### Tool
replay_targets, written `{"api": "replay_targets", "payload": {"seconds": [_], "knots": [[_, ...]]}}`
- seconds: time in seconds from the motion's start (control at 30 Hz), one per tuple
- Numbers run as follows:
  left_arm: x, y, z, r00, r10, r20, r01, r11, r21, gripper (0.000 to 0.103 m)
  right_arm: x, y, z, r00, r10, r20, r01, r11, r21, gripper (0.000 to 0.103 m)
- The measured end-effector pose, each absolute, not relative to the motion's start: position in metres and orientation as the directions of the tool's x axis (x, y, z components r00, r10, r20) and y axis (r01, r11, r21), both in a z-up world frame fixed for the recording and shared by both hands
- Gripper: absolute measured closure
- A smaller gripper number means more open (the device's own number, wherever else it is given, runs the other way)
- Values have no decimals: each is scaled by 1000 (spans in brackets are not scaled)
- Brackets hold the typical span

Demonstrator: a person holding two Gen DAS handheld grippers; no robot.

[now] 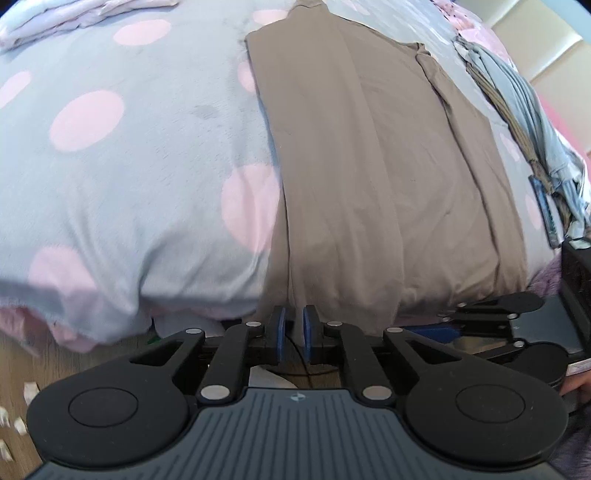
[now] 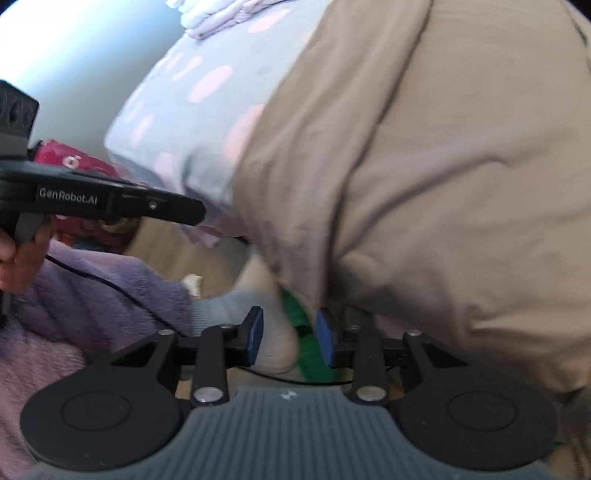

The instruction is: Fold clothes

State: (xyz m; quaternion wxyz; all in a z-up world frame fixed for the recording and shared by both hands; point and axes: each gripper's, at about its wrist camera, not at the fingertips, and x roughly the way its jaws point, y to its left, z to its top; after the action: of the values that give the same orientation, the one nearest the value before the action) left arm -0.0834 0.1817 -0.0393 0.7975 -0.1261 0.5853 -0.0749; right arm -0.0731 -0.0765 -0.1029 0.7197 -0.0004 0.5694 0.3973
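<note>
A long taupe garment (image 1: 369, 166) lies smoothed lengthwise on the bed, its near hem hanging over the bed's front edge. My left gripper (image 1: 294, 319) hovers just below that hem at its left corner, blue pads a narrow gap apart with nothing between them. From the right wrist view the same garment (image 2: 443, 166) fills the right side, draped over the edge. My right gripper (image 2: 290, 323) is open under the hem, with only floor and a foot showing through the gap. Each gripper shows side-on in the other's view: the right one (image 1: 432, 334) and the left one (image 2: 195, 212).
The bed has a grey-blue duvet with pink dots (image 1: 129, 166). Folded pale clothes (image 1: 74, 18) lie at the far left, a grey-blue bundle (image 1: 517, 122) along the right edge. Below are a socked foot (image 2: 266, 332), a green slipper (image 2: 314, 354) and a person's purple fleece (image 2: 74, 314).
</note>
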Motion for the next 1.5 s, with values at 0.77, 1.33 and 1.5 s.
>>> {"api": "replay_targets", "payload": {"seconds": [0.77, 1.33, 1.5], "knots": [[-92, 183, -17, 449, -205, -870, -10, 972, -235, 103, -73, -84, -107, -131, 764, -632, -485, 507, 713, 102], [-74, 158, -75, 288, -233, -929, 63, 972, -224, 81, -75, -95, -109, -118, 729, -674, -493, 546, 677, 102], [-77, 154, -70, 314, -218, -924, 76, 976, -205, 103, -75, -87, -111, -115, 719, -685, -489, 560, 669, 102]]}}
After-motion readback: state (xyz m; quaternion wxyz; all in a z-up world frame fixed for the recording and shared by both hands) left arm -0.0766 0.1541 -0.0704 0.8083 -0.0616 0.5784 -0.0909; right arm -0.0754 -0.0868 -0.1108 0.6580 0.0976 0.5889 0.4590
